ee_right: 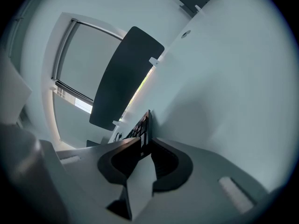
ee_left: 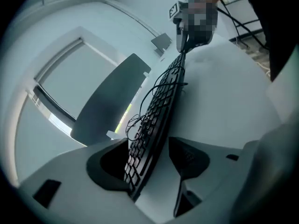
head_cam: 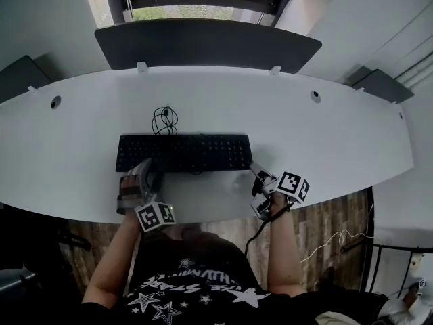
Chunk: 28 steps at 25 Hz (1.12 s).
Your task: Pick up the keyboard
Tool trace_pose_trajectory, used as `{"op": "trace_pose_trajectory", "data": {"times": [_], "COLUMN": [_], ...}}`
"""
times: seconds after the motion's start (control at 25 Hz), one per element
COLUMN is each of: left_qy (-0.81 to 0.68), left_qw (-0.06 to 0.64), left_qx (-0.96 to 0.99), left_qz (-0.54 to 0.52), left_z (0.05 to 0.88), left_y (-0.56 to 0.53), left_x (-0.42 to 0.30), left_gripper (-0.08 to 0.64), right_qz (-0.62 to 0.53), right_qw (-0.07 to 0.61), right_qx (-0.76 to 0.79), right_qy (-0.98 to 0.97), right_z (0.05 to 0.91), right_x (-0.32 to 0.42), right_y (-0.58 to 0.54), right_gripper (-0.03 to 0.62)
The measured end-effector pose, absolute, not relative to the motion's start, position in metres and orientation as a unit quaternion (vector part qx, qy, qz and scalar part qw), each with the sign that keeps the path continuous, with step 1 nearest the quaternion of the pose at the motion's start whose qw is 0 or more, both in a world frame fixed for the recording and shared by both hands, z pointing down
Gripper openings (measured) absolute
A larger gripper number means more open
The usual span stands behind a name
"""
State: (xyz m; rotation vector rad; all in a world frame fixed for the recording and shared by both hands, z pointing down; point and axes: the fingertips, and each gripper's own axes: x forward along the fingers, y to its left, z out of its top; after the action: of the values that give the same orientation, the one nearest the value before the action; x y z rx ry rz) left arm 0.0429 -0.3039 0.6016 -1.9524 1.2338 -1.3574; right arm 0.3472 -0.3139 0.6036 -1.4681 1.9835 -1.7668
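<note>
A black keyboard [head_cam: 183, 152] lies flat on the white desk [head_cam: 325, 134], its coiled cable [head_cam: 164, 119] just behind it. My left gripper [head_cam: 144, 171] is at the keyboard's left end. In the left gripper view the keyboard [ee_left: 161, 106] runs between the wide-spread jaws of that gripper [ee_left: 149, 167]; it lies against one pad, and a gap shows to the other. My right gripper [head_cam: 256, 171] is at the keyboard's right end. In the right gripper view the jaws of that gripper [ee_right: 147, 150] are closed narrowly on the keyboard's thin edge [ee_right: 142, 125].
A dark curved panel [head_cam: 206, 44] stands along the desk's back edge, under a window. The desk's front edge runs just below both grippers, with wooden floor [head_cam: 331, 215] beyond it. Small cable holes [head_cam: 315, 95] sit far left and far right.
</note>
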Motion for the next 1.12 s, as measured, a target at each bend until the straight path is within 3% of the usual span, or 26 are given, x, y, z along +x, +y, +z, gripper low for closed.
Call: {"op": "trace_pose_trajectory", "data": {"times": [0.48,0.6,1.12], "left_qy": [0.453,0.438,0.410], "left_qw": [0.270,0.269,0.280], "left_qx": [-0.680,-0.674,-0.700], "left_qz": [-0.509,-0.530,-0.513], "left_z": [0.604,0.609,0.589], "left_y": [-0.341,-0.343,-0.348], "left_x": [0.039,0.034,0.017], "left_gripper": [0.251,0.141,0.120], "right_qz": [-0.588,-0.592,-0.567], "right_qw": [0.059,0.065,0.134], "right_qx": [-0.461,-0.452,-0.455], "right_qy": [0.662,0.664,0.674], "right_z": [0.599,0.597,0.570], "right_x": [0.326,0.319,0.302], "right_y": [-0.313,-0.312,-0.318], "right_gripper": [0.064,0.063,0.067]}}
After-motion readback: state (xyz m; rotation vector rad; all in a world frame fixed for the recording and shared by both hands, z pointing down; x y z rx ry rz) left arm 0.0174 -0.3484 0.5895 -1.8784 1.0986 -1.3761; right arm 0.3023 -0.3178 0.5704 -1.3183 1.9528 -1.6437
